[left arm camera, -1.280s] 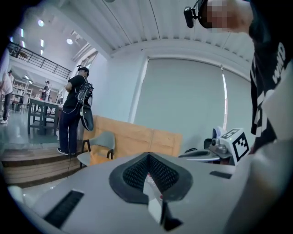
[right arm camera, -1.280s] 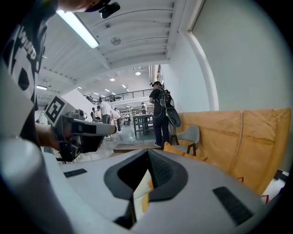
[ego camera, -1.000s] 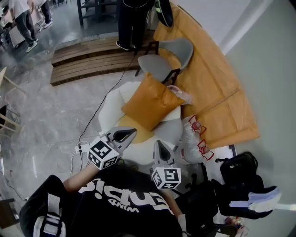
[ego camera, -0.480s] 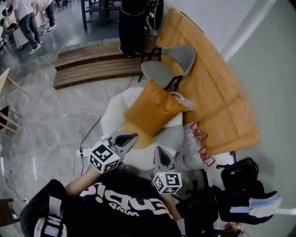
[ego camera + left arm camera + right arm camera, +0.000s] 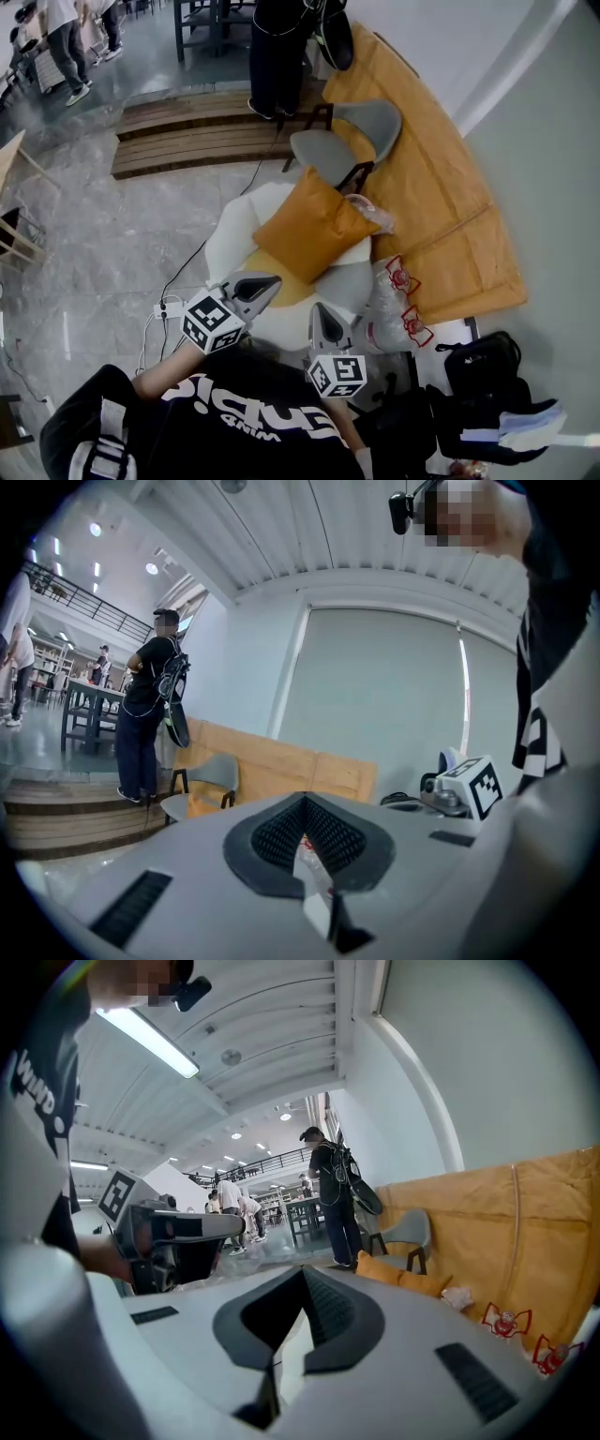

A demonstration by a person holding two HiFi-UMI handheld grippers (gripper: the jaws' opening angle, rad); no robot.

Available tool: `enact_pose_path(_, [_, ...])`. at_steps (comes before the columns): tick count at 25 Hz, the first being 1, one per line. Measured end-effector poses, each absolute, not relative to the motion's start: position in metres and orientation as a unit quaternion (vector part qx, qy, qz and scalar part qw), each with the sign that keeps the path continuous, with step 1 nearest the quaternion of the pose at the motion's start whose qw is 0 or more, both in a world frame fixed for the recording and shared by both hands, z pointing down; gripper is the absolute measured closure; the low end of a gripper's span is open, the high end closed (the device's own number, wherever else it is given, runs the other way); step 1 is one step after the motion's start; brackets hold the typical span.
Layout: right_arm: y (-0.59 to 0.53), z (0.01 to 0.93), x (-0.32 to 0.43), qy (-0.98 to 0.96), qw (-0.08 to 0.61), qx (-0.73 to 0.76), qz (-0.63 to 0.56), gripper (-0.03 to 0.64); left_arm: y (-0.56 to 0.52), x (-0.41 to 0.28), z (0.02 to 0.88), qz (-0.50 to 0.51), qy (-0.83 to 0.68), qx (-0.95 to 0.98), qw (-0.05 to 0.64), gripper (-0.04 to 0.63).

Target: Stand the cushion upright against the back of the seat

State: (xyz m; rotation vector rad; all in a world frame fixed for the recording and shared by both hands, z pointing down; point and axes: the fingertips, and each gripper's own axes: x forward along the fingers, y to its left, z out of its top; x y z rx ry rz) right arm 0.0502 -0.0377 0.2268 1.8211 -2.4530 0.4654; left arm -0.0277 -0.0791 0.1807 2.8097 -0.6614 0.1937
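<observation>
2 claws are held low in front of the person, well short of the cushion, both pressed together with nothing between them: the left claw (image 5: 266, 282) points toward the near edge of the white seat (image 5: 228, 230), and the right claw (image 5: 322, 311) is beside it, aimed the same way. The orange cushion (image 5: 313, 226) is propped up on a tilt at the far side of that seat, 1 corner raised toward the grey chair (image 5: 349, 141) behind it. I cannot tell whether it rests against the seat's back. Plastic bags with red print (image 5: 395, 295) sit just right of the seat. A tan board (image 5: 431, 187) leans along the wall, and someone in dark clothes (image 5: 278, 47) is by the wooden step (image 5: 192, 136).
</observation>
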Motion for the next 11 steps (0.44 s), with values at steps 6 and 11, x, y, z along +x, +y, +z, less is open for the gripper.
enact_pose_path(6, [-0.038,0.233,0.049,-0.795,0.030,0.584,0.162,0.595,-0.080,-0.031,0.186,0.072,-0.232,0.961,0.129,0.589])
enact_pose_path(11, [-0.039,0.236,0.045,-0.798,0.034,0.579,0.163,0.595,-0.082,-0.037,0.192,0.076,-0.238,0.959,0.132,0.589])
